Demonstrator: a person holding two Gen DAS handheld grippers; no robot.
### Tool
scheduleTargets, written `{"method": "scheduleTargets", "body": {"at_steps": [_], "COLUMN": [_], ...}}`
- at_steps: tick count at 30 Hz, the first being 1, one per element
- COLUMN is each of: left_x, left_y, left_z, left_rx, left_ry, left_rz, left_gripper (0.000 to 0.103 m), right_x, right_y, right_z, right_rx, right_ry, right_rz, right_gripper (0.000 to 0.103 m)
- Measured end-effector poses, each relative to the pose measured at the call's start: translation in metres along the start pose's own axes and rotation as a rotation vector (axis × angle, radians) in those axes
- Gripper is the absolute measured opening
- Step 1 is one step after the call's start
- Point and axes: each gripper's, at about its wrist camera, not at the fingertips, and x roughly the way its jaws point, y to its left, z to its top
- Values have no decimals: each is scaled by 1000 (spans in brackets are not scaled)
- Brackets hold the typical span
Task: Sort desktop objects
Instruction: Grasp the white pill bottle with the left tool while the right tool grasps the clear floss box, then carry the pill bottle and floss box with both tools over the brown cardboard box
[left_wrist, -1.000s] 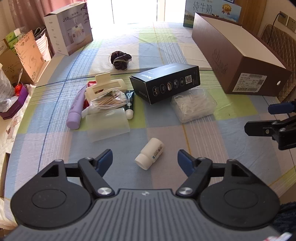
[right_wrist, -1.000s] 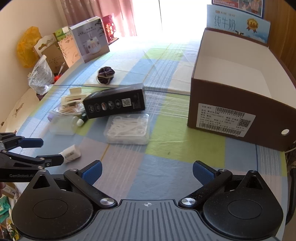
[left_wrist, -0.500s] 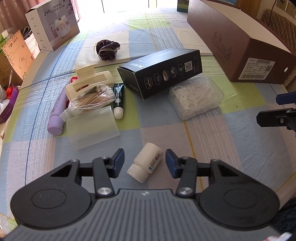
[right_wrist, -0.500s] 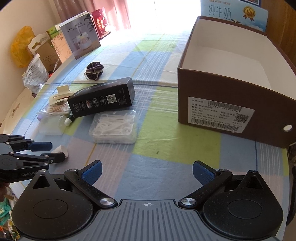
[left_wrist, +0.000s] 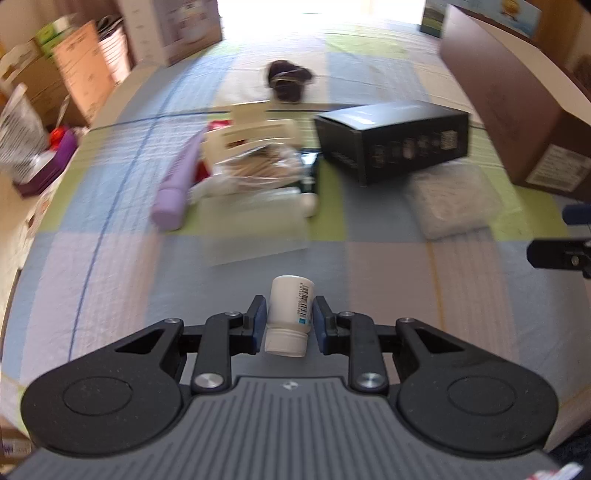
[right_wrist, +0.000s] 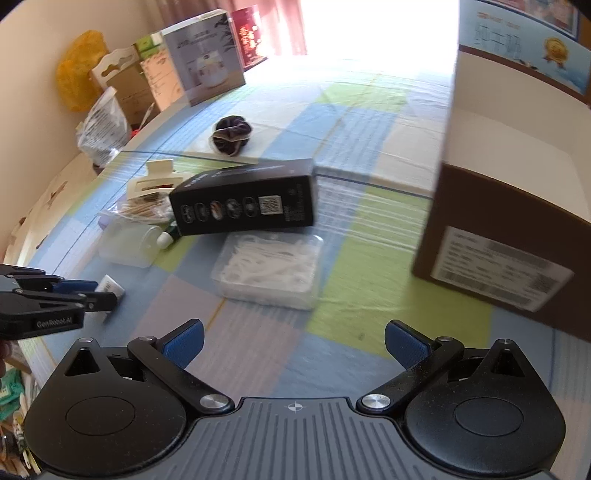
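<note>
Under our grippers lay a checked tablecloth (left_wrist: 110, 266) in blue, green and lilac squares. Low in the centre of the left wrist frame, our left gripper (left_wrist: 289, 318) had just closed its jaws on a small white plastic bottle with a barcode label (left_wrist: 290, 314), both blue pads pressing its sides. Our right gripper (right_wrist: 293, 338) stood wide apart, holding nothing, before a clear plastic box of white floss picks (right_wrist: 269, 269). At right stood an open brown cardboard box (right_wrist: 517, 206).
</note>
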Motion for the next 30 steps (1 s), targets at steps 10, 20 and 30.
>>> {"method": "scheduleTargets", "body": {"at_steps": [10, 20, 30], "left_x": [-1, 1, -1], "left_y": [36, 44, 35], "left_z": [-1, 4, 3], "left_rx": [-149, -167, -140], "left_ry": [10, 9, 17], "left_rz": [69, 89, 61], "left_gripper": [23, 23, 23], "right_x": [41, 66, 50], "right_y": [25, 26, 15], "right_z": [19, 24, 6], "right_rx": [-64, -39, -81], "right_ry": [-24, -36, 7], "right_rz": [-31, -85, -51], "right_gripper": [101, 97, 85]}}
